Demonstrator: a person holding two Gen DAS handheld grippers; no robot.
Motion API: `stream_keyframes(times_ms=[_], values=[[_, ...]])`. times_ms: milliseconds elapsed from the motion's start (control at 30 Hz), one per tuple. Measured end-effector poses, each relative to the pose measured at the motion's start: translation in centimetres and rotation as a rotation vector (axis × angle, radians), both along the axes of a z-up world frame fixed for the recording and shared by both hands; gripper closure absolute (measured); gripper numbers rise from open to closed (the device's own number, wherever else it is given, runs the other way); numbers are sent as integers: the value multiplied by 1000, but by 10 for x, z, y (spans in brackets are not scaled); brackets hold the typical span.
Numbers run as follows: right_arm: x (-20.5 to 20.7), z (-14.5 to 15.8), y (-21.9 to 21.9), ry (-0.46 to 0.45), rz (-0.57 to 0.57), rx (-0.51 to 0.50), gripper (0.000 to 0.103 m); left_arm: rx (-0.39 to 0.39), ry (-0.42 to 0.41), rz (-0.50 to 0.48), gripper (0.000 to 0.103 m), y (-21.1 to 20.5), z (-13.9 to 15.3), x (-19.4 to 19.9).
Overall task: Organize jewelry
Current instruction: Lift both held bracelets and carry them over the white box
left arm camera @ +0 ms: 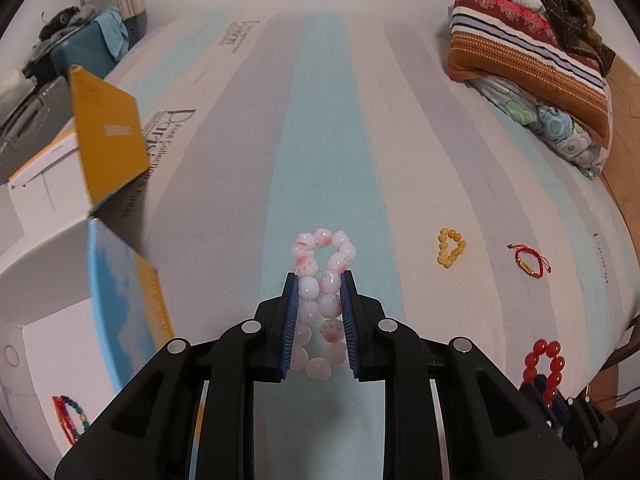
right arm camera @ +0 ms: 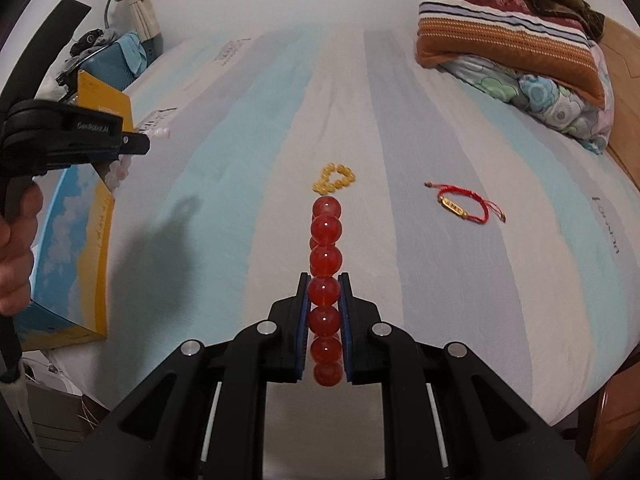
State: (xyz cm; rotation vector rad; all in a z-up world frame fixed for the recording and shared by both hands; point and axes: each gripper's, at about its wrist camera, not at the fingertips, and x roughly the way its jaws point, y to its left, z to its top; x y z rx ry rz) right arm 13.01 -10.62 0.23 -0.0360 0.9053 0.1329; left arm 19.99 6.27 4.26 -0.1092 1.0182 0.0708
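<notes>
My left gripper (left arm camera: 319,280) is shut on a pink-and-white bead bracelet (left arm camera: 323,276), held above the striped bed sheet; it also shows at the left of the right wrist view (right arm camera: 132,146). My right gripper (right arm camera: 324,280) is shut on a red bead bracelet (right arm camera: 326,260), seen edge-on; it shows too in the left wrist view (left arm camera: 546,364). A yellow bead bracelet (left arm camera: 451,247) (right arm camera: 334,179) and a red cord bracelet with a gold bar (left arm camera: 528,262) (right arm camera: 464,204) lie on the sheet. A multicoloured bracelet (left arm camera: 70,418) lies inside the open box (left arm camera: 48,344).
The box has a blue-and-yellow flap (left arm camera: 124,312) (right arm camera: 72,248) and a yellow lid (left arm camera: 108,136) at the bed's left edge. Folded blankets and pillows (left arm camera: 528,64) (right arm camera: 516,48) are stacked at the far right. A wooden bed frame (right arm camera: 622,92) runs along the right.
</notes>
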Motion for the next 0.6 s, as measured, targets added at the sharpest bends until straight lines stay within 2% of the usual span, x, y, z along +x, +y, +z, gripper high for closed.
stream_keyframes(times_ms=[600], values=[[3,40,60,-57,63,0,91,26,-107,25,82,45,55,-64]])
